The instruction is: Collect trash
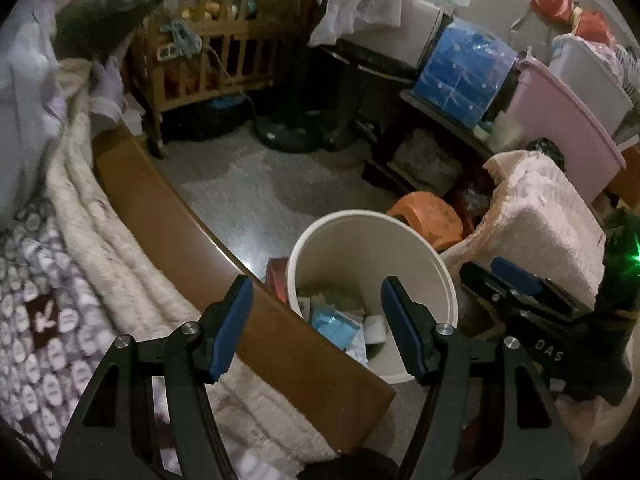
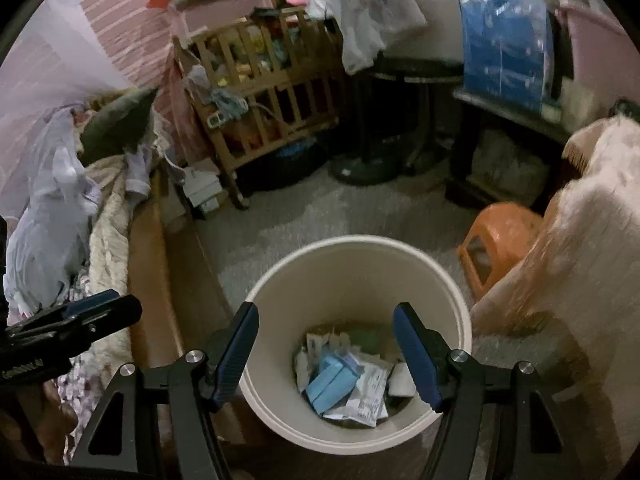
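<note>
One round bin point(image 2: 356, 280) stands on the gray speckled floor point(image 2: 360, 208), right beside the smooth brown wooden bed edge point(image 1: 224, 248). The bin is cream plastic with a thin curved rim and plain, smooth walls. Down at its bottom lies the trash point(image 2: 348, 384): a heap of flat, crinkled papers and wrappers, white ones and at least one light blue packet on top (too jumbled to count).

There are two tongs, both black metal with flat blue rubbery pads. The left gripper point(image 1: 316, 324) hangs over the bed edge and the near side of the bin. Its two fingers stand wide apart, and nothing is between them. The right gripper point(image 2: 326, 352) hangs straight above the bin's mouth. Its two fingers stand wide apart too, holding nothing; the trash lies far below them, not touching.

On the bed is a fluffy cream blanket point(image 1: 100, 216) with soft ridges, and one gray pillow point(image 1: 104, 16) with a pointy corner. One orange plastic stool point(image 2: 500, 240) with rounded corners sits on the floor near the bin. A fuzzy pink cover point(image 1: 536, 224) is draped over something boxy beside it. Farther back stands one wooden crib point(image 2: 264, 100) with many thin slats, full of colorful soft things.
</note>
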The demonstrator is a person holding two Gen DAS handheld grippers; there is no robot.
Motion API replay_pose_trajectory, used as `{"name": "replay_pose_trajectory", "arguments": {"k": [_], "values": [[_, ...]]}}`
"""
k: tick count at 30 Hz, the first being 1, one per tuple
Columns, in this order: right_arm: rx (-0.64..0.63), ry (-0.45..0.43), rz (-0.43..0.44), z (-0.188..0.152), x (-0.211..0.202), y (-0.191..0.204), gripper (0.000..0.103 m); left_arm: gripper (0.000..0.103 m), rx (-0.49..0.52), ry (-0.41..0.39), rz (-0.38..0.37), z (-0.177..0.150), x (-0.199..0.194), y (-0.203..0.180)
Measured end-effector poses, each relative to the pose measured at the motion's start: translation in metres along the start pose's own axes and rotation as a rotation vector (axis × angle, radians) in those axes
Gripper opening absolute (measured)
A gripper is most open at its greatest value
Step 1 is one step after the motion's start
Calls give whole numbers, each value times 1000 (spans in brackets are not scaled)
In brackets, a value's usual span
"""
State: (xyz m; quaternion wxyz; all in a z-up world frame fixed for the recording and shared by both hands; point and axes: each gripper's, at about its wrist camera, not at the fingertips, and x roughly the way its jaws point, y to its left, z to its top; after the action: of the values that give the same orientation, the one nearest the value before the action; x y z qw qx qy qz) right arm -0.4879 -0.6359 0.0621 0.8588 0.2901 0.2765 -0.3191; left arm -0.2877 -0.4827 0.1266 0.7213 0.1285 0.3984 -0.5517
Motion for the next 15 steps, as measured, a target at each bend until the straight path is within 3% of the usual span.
{"name": "replay_pose_trajectory", "arguments": {"k": [7, 15], "values": [[-61, -84, -26, 5, -30, 25, 67, 65, 10, -78, 15, -3, -37, 1], [-111, -171, -58, 6, -56, 49, 72, 65, 48, -171, 85, -11, -70, -3]]}}
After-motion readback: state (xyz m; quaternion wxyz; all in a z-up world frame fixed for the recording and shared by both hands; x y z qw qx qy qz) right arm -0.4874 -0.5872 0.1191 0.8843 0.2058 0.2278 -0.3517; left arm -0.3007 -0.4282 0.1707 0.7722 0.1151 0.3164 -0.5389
